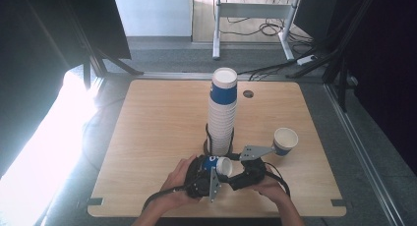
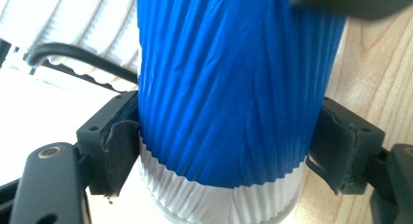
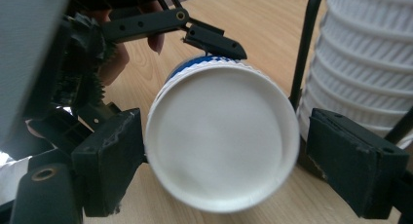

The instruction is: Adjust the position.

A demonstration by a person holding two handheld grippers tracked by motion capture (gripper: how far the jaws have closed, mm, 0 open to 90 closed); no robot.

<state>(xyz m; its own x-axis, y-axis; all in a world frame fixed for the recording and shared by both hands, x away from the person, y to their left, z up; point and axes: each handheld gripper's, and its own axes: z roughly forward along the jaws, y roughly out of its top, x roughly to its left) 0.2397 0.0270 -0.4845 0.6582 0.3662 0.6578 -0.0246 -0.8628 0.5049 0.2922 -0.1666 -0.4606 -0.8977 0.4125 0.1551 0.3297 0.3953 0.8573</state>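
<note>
Your left tongs (image 2: 224, 151) are clamped on the ribbed blue cup (image 2: 229, 87), 1 pad on each side of its wall. Your right tongs (image 3: 221, 170) stand apart around its white base (image 3: 221, 136), touching at the left pad; a gap shows at the right. Judged purpose: 1 tool steadies while the other takes hold. The cup lies tipped, long axis roughly level, base toward your right, low over the desk (image 1: 157, 137) just before the tall stack (image 1: 221, 113). 1 upright cup (image 1: 285, 140) stands apart, right.
</note>
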